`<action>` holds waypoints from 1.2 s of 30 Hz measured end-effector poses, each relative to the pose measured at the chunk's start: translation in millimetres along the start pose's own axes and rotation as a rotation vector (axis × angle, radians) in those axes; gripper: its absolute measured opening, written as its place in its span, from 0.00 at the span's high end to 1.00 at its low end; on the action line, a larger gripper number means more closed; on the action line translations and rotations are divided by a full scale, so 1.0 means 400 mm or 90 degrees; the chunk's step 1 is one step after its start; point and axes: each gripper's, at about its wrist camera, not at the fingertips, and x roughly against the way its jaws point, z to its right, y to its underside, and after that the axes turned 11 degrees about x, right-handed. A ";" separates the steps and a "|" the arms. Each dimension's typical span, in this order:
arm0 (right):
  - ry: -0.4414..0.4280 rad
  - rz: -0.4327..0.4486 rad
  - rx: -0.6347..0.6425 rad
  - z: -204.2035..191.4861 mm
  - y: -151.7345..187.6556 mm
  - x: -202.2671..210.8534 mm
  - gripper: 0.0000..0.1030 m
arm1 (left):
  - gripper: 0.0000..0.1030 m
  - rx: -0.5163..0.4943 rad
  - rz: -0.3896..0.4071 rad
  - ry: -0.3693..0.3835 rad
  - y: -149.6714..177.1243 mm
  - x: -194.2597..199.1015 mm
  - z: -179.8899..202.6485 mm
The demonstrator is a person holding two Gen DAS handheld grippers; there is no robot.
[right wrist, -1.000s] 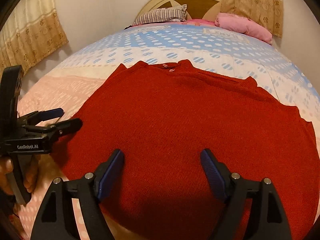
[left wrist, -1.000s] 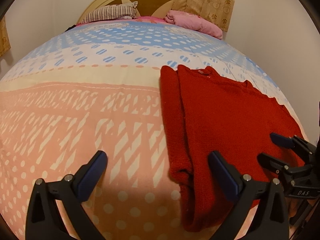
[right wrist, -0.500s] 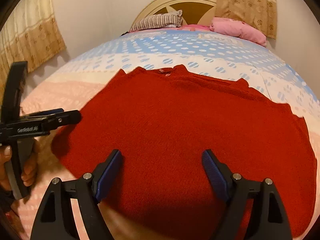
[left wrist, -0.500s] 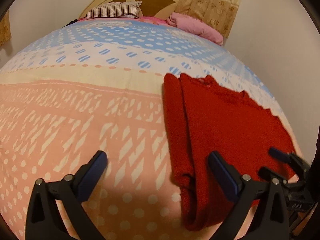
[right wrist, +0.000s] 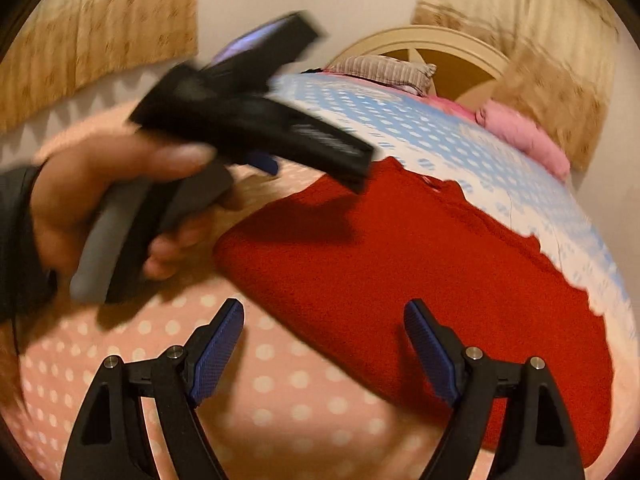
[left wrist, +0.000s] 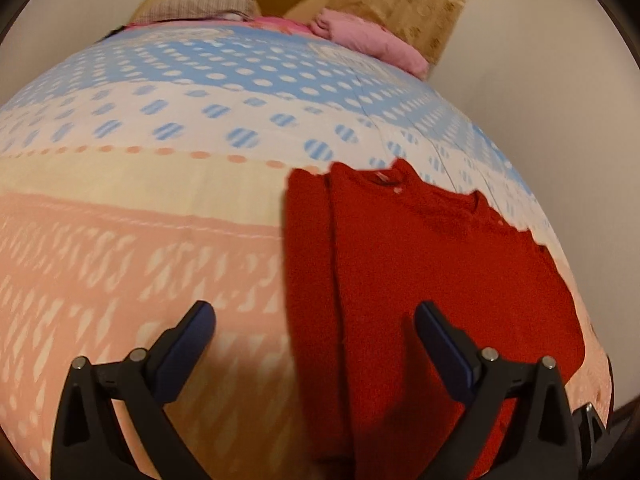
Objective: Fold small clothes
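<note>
A bed covered by a patterned bedspread [left wrist: 168,216] banded in pink, cream and dotted blue, with a striped pillow [left wrist: 208,2] and a folded pink blanket [left wrist: 368,42] at its curved cream wooden headboard [right wrist: 432,42], beige patterned curtains [right wrist: 96,32] against pale walls.

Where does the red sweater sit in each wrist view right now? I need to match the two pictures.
Left wrist view: the red sweater fills the lower right, lying flat on the bedspread.
Right wrist view: the red sweater runs from centre to lower right, right of the hand.
Shared landmark: the pink pillow by the headboard, beyond the sweater.
</note>
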 end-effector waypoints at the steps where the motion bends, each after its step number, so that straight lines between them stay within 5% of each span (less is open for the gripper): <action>1: 0.006 -0.003 0.010 -0.010 -0.003 -0.004 0.19 | 0.08 -0.008 -0.001 -0.006 -0.003 -0.008 0.003; 7: 0.027 -0.009 0.054 -0.054 -0.028 -0.028 0.20 | 0.11 -0.023 -0.010 0.006 -0.015 -0.028 0.005; 12: 0.045 -0.021 0.078 -0.077 -0.040 -0.048 0.20 | 0.28 -0.023 -0.012 0.029 -0.041 -0.044 -0.003; 16: 0.059 -0.020 0.102 -0.096 -0.054 -0.057 0.30 | 0.51 -0.028 -0.019 0.059 -0.047 -0.056 0.008; 27: 0.043 -0.029 0.099 -0.094 -0.059 -0.074 0.67 | 0.80 0.021 -0.029 0.124 -0.057 -0.063 -0.027; 36: 0.004 -0.010 0.064 -0.066 -0.057 -0.069 0.81 | 0.83 0.061 -0.044 0.159 -0.065 -0.069 -0.052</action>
